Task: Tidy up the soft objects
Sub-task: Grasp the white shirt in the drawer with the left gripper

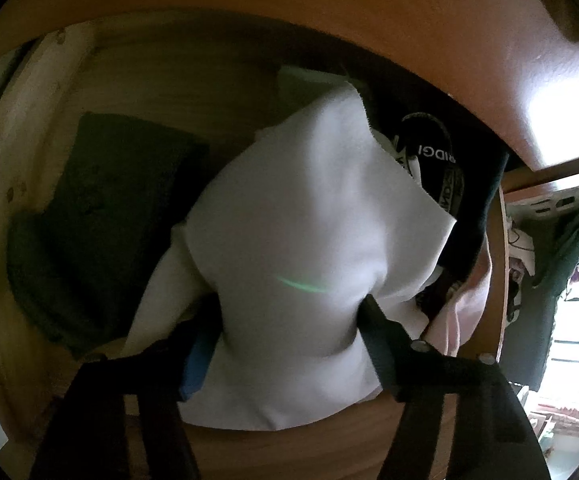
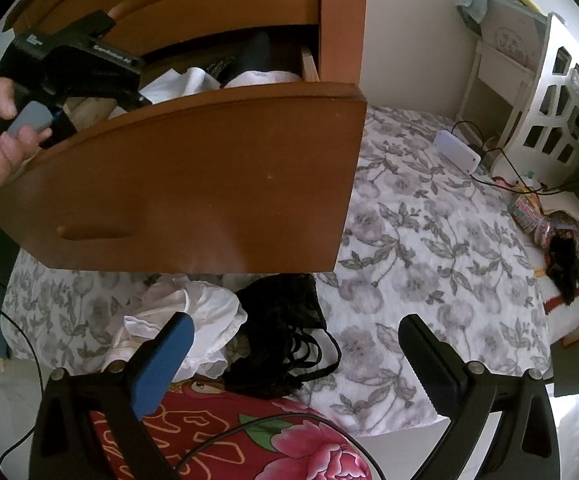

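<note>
smooth, bulging white cloth [image 1: 309,248] in wooden drawer [image 1: 137,76], pinched between left gripper [image 1: 289,320] pads; right gripper [image 2: 295,344] agape, empty

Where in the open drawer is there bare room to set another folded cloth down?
Bare wood shows at the drawer's back left, beyond the dark green folded cloth. The right side is crowded: the white cloth in the left claw, black garments behind it.

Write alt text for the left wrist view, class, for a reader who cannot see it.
The left tool reaches down into an open wooden drawer, its two fingers pressing either side of a folded white cloth. A dark green folded garment lies to the cloth's left, and a black waistband with white lettering shows behind it on the right.
</note>
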`<state>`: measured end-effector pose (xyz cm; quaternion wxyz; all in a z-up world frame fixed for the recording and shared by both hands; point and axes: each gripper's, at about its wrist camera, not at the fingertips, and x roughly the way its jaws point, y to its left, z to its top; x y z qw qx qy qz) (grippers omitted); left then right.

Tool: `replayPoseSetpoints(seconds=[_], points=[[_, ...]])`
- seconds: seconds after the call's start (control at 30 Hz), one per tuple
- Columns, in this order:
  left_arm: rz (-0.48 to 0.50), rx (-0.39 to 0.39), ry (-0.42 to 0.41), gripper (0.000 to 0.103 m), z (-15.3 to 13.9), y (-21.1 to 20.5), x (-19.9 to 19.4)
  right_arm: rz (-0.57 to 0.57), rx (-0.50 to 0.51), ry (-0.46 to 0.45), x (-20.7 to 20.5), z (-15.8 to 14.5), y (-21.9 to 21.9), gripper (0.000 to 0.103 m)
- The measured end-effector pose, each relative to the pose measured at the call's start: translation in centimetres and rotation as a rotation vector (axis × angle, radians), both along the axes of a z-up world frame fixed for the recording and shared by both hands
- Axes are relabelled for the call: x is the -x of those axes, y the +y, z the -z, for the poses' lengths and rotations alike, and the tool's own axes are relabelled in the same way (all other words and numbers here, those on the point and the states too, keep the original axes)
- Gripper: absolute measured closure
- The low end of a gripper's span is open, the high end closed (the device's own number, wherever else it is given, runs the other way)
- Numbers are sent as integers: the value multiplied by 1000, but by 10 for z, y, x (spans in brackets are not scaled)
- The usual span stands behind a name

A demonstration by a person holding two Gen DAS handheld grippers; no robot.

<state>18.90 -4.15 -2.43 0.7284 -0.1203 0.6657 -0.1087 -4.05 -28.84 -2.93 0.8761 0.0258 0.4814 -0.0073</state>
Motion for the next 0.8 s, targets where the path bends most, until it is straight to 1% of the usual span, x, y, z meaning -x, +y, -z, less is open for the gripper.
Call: replayPoseSetpoints(seconds=[0.3, 0.43, 0.47, 0.6, 0.73, 0.8], points=[[-48, 72, -59, 55, -9, 22, 19, 0, 2, -8, 2, -4, 1, 0], [-69, 100, -101, 62, -15, 32, 31, -1, 4, -9, 2, -4, 2, 0], [-73, 104, -110, 64, -21, 28, 41, -2, 4, -9, 3, -5, 2, 0], [-98, 125, -170, 71, -29, 29, 56, -3, 7, -10, 4, -6, 3, 0], [-128, 148, -233, 76, -40, 36, 67, -3, 8, -10, 4, -5, 3, 0], [-153, 159, -269, 79, -45, 46, 73, -4, 9, -10, 4, -6, 4, 0]])
